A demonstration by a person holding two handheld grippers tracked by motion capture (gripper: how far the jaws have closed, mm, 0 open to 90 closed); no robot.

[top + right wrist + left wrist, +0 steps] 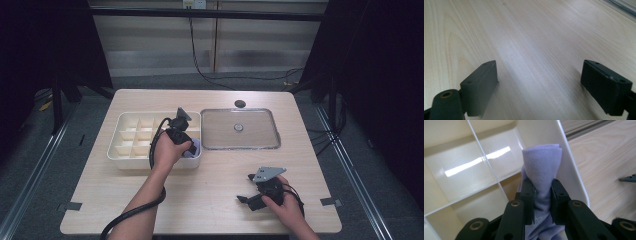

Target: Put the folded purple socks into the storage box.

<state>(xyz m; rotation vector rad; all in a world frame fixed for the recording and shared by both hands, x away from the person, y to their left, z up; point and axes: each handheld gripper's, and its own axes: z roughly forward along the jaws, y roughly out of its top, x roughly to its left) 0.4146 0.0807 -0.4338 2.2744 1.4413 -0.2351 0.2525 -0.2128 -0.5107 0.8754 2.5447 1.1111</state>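
Observation:
A folded lilac cloth (541,167) stands in the near right compartment of the cream divided box (571,170), against its right wall. My left gripper (542,202) is shut on the cloth, both pads pressing its lower part. From above, the same gripper (189,146) reaches down into the box (125,150) at its right end, with the cloth (194,149) showing beside the hand. My right gripper (246,189) rests low over the table near the front right, jaws wide apart. In the right gripper view its jaws (539,85) hold nothing but bare wood between them.
A shallow clear tray (272,131) with a small round thing (238,127) in it lies right of the box. A dark round hole (240,103) sits near the table's far edge. Other compartments of the box look bare. Tape marks (330,201) sit at the front corners.

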